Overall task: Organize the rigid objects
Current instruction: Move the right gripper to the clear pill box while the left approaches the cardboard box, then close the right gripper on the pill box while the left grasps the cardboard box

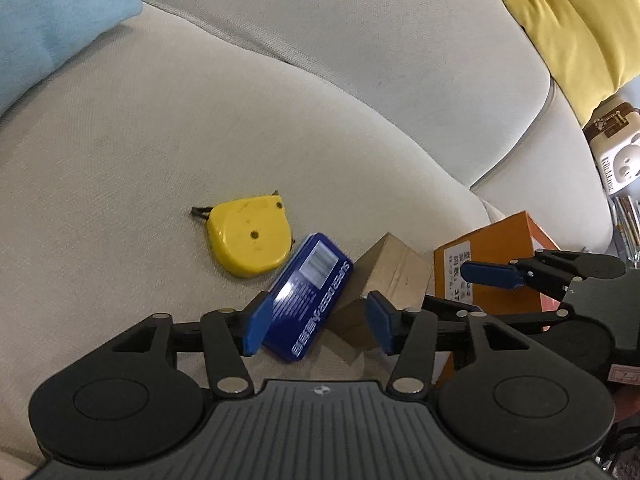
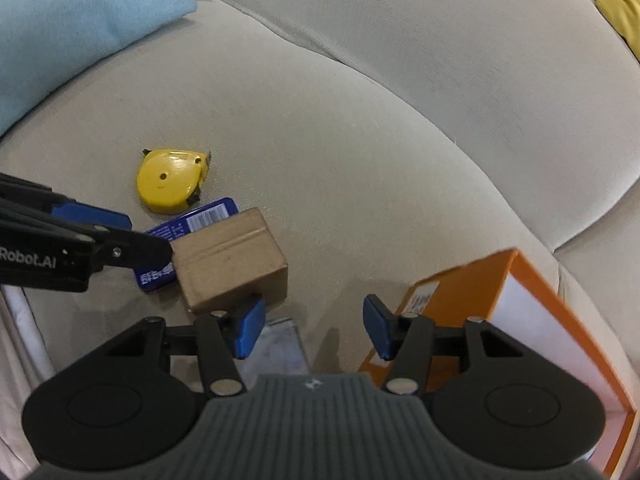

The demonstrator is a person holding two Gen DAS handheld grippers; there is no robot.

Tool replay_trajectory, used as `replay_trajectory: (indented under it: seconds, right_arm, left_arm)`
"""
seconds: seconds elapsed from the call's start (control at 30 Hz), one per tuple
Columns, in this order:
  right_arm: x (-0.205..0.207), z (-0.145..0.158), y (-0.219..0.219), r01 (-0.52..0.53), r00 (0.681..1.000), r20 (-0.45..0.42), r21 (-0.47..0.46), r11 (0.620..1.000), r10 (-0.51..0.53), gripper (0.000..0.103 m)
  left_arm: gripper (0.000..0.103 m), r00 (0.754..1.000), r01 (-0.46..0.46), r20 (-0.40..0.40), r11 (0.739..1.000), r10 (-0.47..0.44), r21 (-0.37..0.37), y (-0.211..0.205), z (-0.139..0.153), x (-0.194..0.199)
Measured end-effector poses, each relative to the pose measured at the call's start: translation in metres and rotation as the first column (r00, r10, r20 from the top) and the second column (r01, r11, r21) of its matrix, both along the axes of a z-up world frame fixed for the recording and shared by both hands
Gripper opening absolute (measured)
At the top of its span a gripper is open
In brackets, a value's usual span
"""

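On the beige sofa seat lie a yellow tape measure (image 1: 250, 236) (image 2: 170, 180), a blue tin (image 1: 310, 296) (image 2: 192, 224) and a small cardboard box (image 1: 394, 274) (image 2: 232, 258), close together. The box leans on the tin. An orange box (image 1: 496, 272) (image 2: 516, 320) stands open to the right. My left gripper (image 1: 316, 322) is open, its fingers on either side of the tin's near end and the cardboard box. My right gripper (image 2: 314, 328) is open and empty between the cardboard box and the orange box.
A light blue cushion (image 1: 52, 20) (image 2: 80, 20) lies at the back left and a yellow cushion (image 1: 576, 28) at the back right. A panda-printed container (image 1: 618, 160) and books stand beyond the sofa's right arm. A clear flat item (image 2: 280, 346) lies under my right gripper.
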State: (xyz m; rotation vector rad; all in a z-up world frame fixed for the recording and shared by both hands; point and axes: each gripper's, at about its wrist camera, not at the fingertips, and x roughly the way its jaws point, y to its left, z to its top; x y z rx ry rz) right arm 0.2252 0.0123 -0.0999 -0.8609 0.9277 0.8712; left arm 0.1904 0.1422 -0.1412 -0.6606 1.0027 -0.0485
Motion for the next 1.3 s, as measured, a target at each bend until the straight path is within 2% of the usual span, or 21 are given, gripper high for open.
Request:
replay_trajectory:
  seconds: [0.13, 0.33, 0.47, 0.6, 0.83, 1.03, 1.13, 1.23, 1.27, 1.3]
  right_arm:
    - [0.002, -0.001, 0.003, -0.049, 0.999, 0.006, -0.014, 0.999, 0.049, 0.053]
    - [0.001, 0.000, 0.004, -0.091, 0.996, -0.019, 0.014, 0.996, 0.091, 0.050]
    - [-0.002, 0.001, 0.004, -0.111, 0.993, -0.038, 0.016, 0.994, 0.112, 0.050]
    - [-0.007, 0.003, 0.001, -0.149, 0.988, -0.049, 0.007, 0.989, 0.149, 0.050]
    - [-0.005, 0.004, -0.005, -0.174, 0.984, -0.026, -0.027, 0.984, 0.173, 0.046]
    - [-0.007, 0.013, -0.014, -0.243, 0.970, 0.001, -0.055, 0.969, 0.243, 0.046]
    - [-0.006, 0.013, -0.020, -0.268, 0.963, 0.009, -0.079, 0.960, 0.269, 0.046]
    - [-0.004, 0.010, -0.022, -0.270, 0.963, -0.011, -0.079, 0.960, 0.270, 0.046]
    - [-0.004, 0.010, -0.022, -0.272, 0.962, -0.017, -0.074, 0.959, 0.272, 0.046]
    - [-0.005, 0.009, -0.023, -0.274, 0.962, -0.022, -0.070, 0.959, 0.274, 0.046]
  left_arm:
    - [0.064, 1.000, -0.013, 0.003, 1.000, 0.013, 0.000, 0.003, -0.001, 0.001]
    - [0.063, 1.000, 0.013, 0.012, 0.998, -0.014, 0.059, -0.001, 0.007, 0.000]
    - [0.063, 0.997, 0.070, 0.039, 0.996, -0.073, 0.062, -0.004, 0.014, -0.001]
    - [0.063, 0.987, 0.127, 0.082, 0.987, -0.135, 0.100, -0.018, 0.022, 0.000]
    - [0.063, 0.957, 0.245, 0.110, 0.950, -0.269, 0.194, -0.050, 0.031, 0.013]
    - [0.065, 0.932, 0.317, 0.102, 0.917, -0.349, 0.243, -0.066, 0.026, 0.018]
    - [0.065, 0.927, 0.332, 0.083, 0.903, -0.365, 0.273, -0.071, 0.022, 0.022]
    - [0.062, 0.919, 0.355, 0.054, 0.880, -0.391, 0.315, -0.078, 0.017, 0.027]
    - [0.053, 0.919, 0.358, 0.044, 0.878, -0.391, 0.317, -0.077, 0.015, 0.027]
    - [0.053, 0.920, 0.358, 0.044, 0.879, -0.390, 0.315, -0.077, 0.015, 0.026]
